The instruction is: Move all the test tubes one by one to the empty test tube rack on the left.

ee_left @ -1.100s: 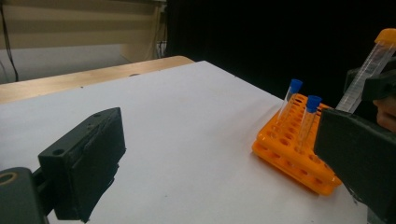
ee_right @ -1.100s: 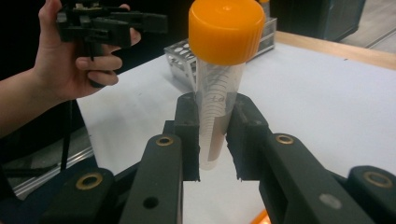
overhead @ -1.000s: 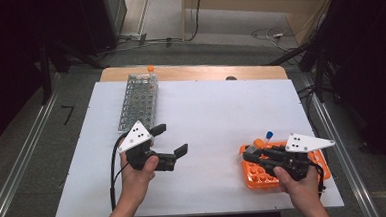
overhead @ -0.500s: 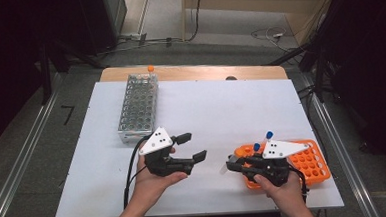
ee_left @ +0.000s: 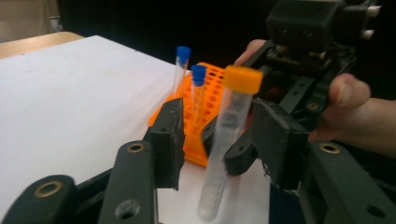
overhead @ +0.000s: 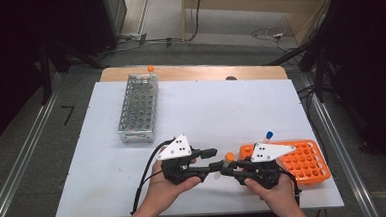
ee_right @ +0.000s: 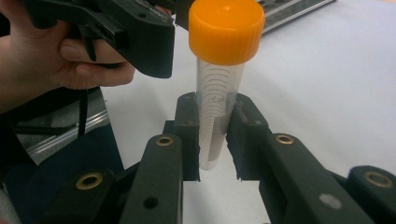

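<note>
Your right gripper point(ee_right: 212, 140) has its jaws clamped on the lower part of the orange-capped tube point(ee_right: 219, 88), and it holds that tube close to upright above the white tabletop point(overhead: 221, 112), near the front edge and just left of the orange rack point(overhead: 304, 160). The tube's long axis runs up and down, cap on top, tilted only a little in the left gripper view. Your left gripper point(ee_left: 215, 140) has its jaws spread apart, one on each side of the tube's middle, with the tube point(ee_left: 226, 140) standing nearer the right-hand pad; neither pad looks to be touching it. So the tube already lies between your left fingers, above where the right jaws hold it, and the handover likely turns on closing the left jaws squarely across that upright axis. Two blue-capped tubes point(ee_left: 191, 88) stand in the orange rack behind, and the metal rack point(overhead: 138, 109) waits well apart toward the far left corner.
</note>
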Demonstrator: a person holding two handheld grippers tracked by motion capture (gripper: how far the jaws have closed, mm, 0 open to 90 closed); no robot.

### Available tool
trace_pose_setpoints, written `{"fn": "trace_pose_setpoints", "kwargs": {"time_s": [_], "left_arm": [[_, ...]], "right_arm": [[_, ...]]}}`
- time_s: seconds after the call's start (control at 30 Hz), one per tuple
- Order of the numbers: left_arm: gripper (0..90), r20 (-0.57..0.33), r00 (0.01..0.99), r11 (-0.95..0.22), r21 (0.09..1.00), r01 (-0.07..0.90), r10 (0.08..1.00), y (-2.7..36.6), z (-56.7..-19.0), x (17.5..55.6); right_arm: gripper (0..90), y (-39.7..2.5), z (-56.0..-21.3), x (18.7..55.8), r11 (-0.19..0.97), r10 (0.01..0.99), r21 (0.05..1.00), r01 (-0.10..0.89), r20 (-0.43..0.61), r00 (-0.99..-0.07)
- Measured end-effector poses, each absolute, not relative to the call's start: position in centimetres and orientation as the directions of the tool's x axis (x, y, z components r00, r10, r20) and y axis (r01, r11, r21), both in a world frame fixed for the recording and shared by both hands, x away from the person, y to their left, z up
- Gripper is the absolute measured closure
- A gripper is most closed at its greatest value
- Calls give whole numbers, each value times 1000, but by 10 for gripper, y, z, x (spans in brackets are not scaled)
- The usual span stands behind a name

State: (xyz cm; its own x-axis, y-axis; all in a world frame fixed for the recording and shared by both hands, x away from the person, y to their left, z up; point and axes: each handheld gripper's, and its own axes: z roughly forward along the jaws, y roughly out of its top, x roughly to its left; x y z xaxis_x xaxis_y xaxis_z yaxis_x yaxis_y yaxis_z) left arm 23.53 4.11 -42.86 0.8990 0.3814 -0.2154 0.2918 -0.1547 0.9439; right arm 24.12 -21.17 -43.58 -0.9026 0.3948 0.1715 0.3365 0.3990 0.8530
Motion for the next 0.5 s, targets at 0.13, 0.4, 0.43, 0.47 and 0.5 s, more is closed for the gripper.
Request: {"fn": "trace_pose_setpoints", "kwargs": {"time_s": [0.13,0.4,0.43,0.47,0.5], "left_arm": [[627,-228,909,-161,941,298,350,34,-430,235],[682,-235,910,-179,934,308,341,27,-432,236],[684,-236,911,-180,934,309,339,27,-432,237],[686,-237,911,-181,934,310,337,27,-432,237],[687,-240,911,-180,933,313,336,27,-432,237]], "right_arm": [[727,-207,-437,240,415,388,848,328,161,-908],[727,-203,-438,238,425,371,848,317,156,-915],[727,-203,-438,238,426,370,848,317,157,-916],[727,-203,-438,238,425,369,848,317,158,-916],[727,-203,-438,238,425,368,848,317,158,-916]]}}
